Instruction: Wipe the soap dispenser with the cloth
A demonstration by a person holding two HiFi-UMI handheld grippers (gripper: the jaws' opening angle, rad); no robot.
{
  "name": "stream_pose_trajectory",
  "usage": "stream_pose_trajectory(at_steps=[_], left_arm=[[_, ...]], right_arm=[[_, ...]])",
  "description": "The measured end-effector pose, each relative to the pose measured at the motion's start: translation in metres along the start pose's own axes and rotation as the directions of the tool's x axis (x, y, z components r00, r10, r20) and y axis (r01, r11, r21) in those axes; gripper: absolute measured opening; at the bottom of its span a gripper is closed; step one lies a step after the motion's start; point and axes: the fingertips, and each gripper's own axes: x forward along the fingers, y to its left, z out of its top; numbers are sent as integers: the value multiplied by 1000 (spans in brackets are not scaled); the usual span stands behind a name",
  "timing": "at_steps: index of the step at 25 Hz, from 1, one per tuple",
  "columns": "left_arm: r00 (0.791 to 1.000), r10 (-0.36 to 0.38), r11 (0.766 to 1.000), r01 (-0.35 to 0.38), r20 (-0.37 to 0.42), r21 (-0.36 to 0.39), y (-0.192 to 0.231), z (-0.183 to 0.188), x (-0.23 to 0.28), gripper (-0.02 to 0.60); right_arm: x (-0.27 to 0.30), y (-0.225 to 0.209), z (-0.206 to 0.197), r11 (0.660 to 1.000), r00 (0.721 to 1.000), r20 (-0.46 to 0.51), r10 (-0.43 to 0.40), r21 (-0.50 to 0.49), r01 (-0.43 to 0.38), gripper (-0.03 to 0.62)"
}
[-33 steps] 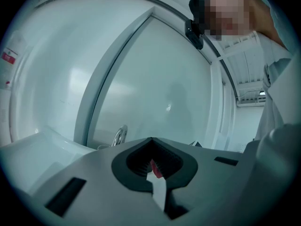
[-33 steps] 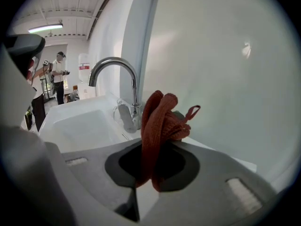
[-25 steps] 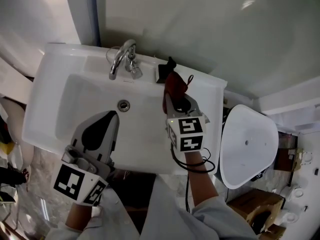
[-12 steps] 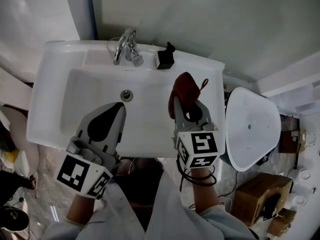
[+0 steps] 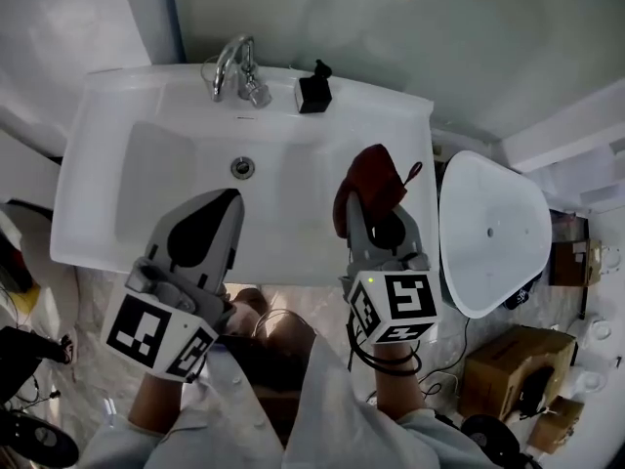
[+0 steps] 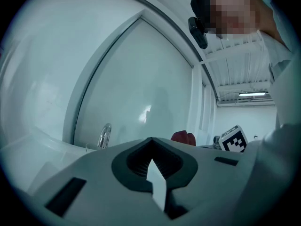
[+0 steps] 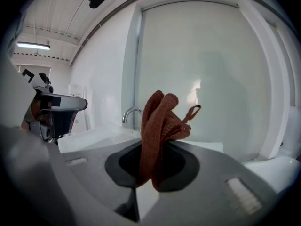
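A small black soap dispenser (image 5: 313, 90) stands on the back ledge of the white sink (image 5: 107, 115), right of the chrome tap (image 5: 232, 66). My right gripper (image 5: 369, 195) is shut on a dark red cloth (image 5: 375, 179) and hovers over the sink's right side, well in front of the dispenser. In the right gripper view the cloth (image 7: 159, 126) sticks up folded from between the jaws. My left gripper (image 5: 213, 213) is shut and holds nothing, over the basin's front near the drain (image 5: 242, 167). The left gripper view shows the tap (image 6: 104, 135) and the cloth (image 6: 184, 138); the dispenser is hidden there.
A white toilet lid (image 5: 491, 233) lies right of the sink. Cardboard boxes (image 5: 508, 374) sit on the floor at the lower right. A frosted glass panel (image 7: 202, 69) rises behind the sink. The wall stands close behind the tap.
My right gripper has pulled back from the dispenser toward me with the cloth, leaving the dispenser fully uncovered. The left gripper has stayed about where it was.
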Motion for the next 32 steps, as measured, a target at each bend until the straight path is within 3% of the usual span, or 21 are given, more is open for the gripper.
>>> stream_pose_trajectory(at_steps=[21, 32], left_arm=[[999, 25, 1000, -26, 37, 16, -145, -15, -48, -3], [993, 88, 996, -88, 79, 2, -204, -17, -99, -3]], right_arm=[[-161, -19, -20, 996, 992, 93, 89, 6, -90, 55], [-238, -20, -33, 992, 984, 127, 124, -2, -125, 55]])
